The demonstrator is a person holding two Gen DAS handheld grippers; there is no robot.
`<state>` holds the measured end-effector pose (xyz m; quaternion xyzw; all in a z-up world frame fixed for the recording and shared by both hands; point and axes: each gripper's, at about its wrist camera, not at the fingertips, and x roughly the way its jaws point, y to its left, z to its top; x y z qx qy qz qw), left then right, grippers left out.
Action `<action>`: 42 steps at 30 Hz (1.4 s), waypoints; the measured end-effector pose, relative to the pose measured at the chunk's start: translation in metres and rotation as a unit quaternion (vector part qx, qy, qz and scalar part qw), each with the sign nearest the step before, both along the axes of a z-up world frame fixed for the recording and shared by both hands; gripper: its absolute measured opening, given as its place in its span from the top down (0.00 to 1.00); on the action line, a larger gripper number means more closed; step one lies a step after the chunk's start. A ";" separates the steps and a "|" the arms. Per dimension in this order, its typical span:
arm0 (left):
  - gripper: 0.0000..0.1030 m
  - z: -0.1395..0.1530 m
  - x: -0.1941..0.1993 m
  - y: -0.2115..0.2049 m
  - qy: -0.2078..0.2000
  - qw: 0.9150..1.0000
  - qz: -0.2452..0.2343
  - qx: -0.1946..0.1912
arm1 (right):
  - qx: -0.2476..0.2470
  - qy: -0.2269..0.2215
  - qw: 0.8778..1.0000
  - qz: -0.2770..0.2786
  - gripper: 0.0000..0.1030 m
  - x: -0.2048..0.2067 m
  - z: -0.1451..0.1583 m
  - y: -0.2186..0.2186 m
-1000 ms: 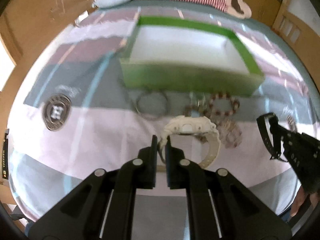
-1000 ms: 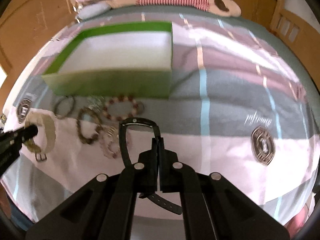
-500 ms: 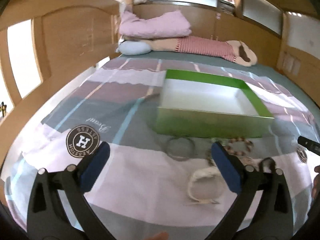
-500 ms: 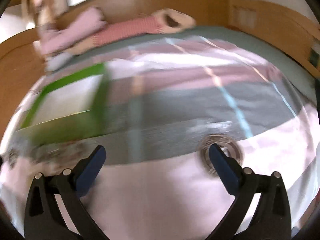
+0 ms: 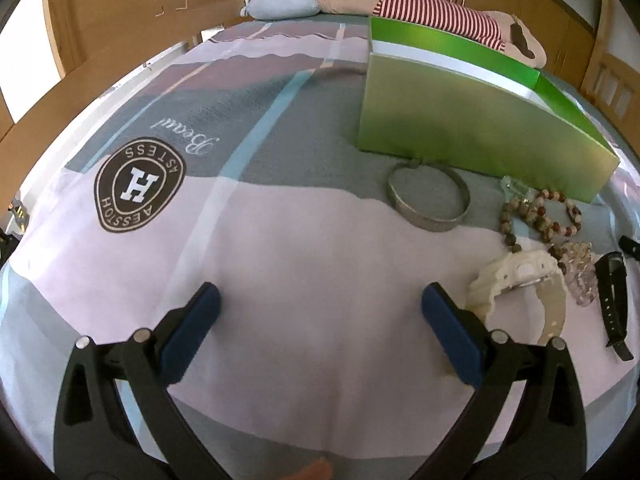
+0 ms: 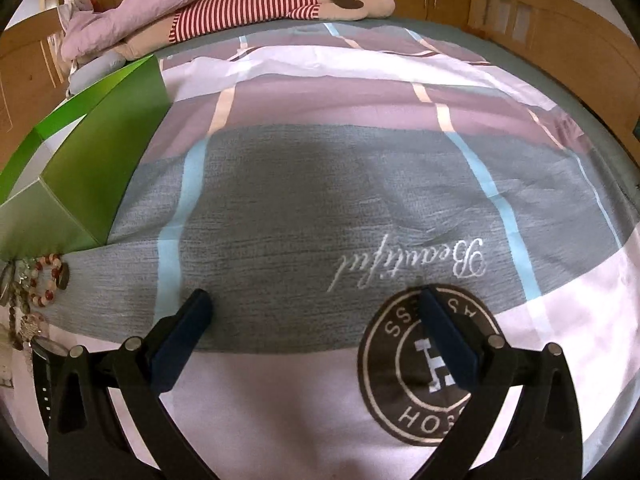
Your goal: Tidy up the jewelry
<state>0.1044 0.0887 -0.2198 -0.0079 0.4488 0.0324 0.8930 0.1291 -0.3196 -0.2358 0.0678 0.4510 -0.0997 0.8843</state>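
Observation:
A green open box [image 5: 472, 120] stands on the bed. In front of it lie a metal bangle [image 5: 428, 196], bead bracelets [image 5: 540, 216], a cream watch [image 5: 528, 284] and a black watch [image 5: 612, 300]. My left gripper [image 5: 320, 308] is open and empty, low over the sheet, left of the cream watch. My right gripper [image 6: 316, 312] is open and empty over the grey band of the sheet. In the right wrist view the box [image 6: 80, 168], bead bracelets [image 6: 48, 284] and black watch [image 6: 44, 368] sit at the far left.
The bedsheet carries round logos [image 5: 138, 188] [image 6: 432, 364]. Pillows and a striped plush toy [image 6: 272, 0] lie at the head. Wooden bed rails [image 6: 560, 32] run along the sides.
Both grippers were shut on watches a second ago, left on the cream one, right on the black one. Both watches now lie on the sheet and both grippers are open and drawn back.

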 end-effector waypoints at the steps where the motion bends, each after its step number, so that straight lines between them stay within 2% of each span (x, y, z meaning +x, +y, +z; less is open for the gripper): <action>1: 0.03 0.000 0.001 0.001 0.000 1.000 0.000 0.001 | -0.004 0.001 1.000 0.000 0.02 -0.002 0.000 0.004; 33: 0.03 -0.001 0.003 0.001 0.004 1.000 0.000 0.006 | -0.001 -0.002 1.000 -0.001 0.02 -0.012 0.001 0.003; 34: 0.03 0.001 0.003 0.002 0.003 1.000 -0.003 -0.003 | -0.001 0.002 1.000 -0.004 0.02 -0.011 0.001 0.004; 35: 0.03 0.004 0.001 0.003 -0.001 1.000 -0.008 -0.017 | -0.007 0.012 1.000 -0.006 0.04 -0.008 0.003 0.006; 36: 0.03 0.011 -0.003 0.004 -0.010 0.999 -0.014 -0.037 | -0.014 0.028 0.999 -0.007 0.18 -0.007 0.007 0.010; 38: 0.03 0.028 -0.015 0.005 -0.030 0.998 -0.011 -0.052 | -0.018 0.003 1.000 0.015 0.22 -0.024 0.030 0.030; 39: 0.03 0.033 -0.017 0.002 -0.029 0.998 -0.012 -0.049 | -0.001 -0.015 0.999 0.030 0.21 -0.034 0.042 0.042; 41: 0.03 0.041 -0.019 -0.004 -0.021 0.998 -0.027 -0.054 | 0.042 -0.010 0.997 0.071 0.21 -0.046 0.051 0.068; 42: 0.03 0.044 -0.020 -0.009 -0.020 0.998 -0.034 -0.053 | 0.044 0.002 0.995 0.092 0.21 -0.051 0.051 0.086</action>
